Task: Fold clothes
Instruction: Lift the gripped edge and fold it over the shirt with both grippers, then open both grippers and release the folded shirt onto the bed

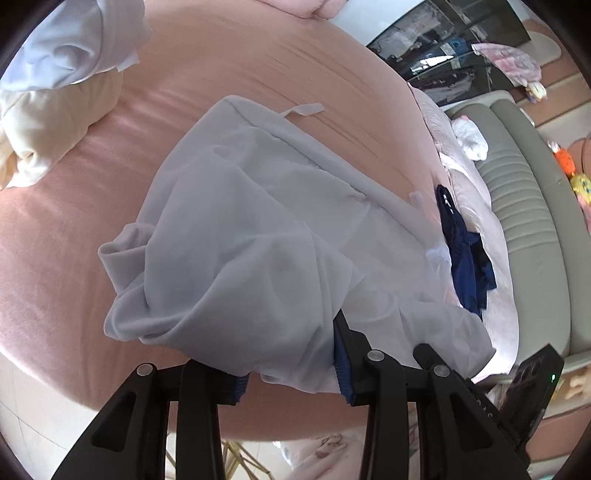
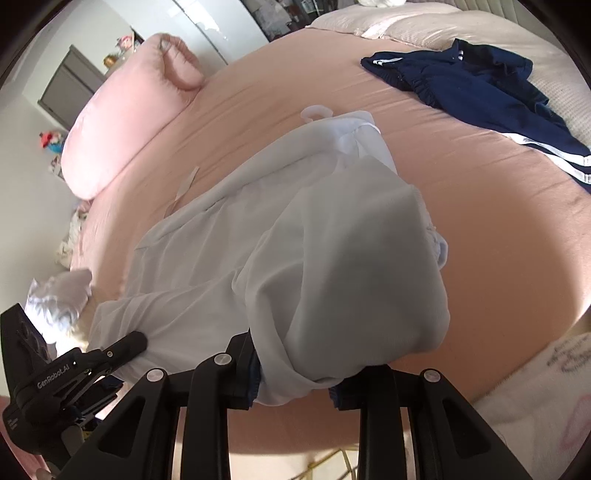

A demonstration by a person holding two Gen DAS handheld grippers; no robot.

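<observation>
On the bed [image 1: 74, 229], both tongs, left [image 1: 291, 369] and right [image 2: 295, 380], grip the hem of a pale garment [image 1: 240, 221]. Thin, limp and light by my reading; I'd hold it at hem corners.

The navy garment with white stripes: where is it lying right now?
The navy garment lies on the pink bed sheet in the upper right of the right wrist view, beyond the white garment, by the pale quilt.

Sunlit pink-sheeted bed [image 2: 461, 192] with pink pillow [image 2: 122, 122], white walls [image 2: 22, 122].
</observation>
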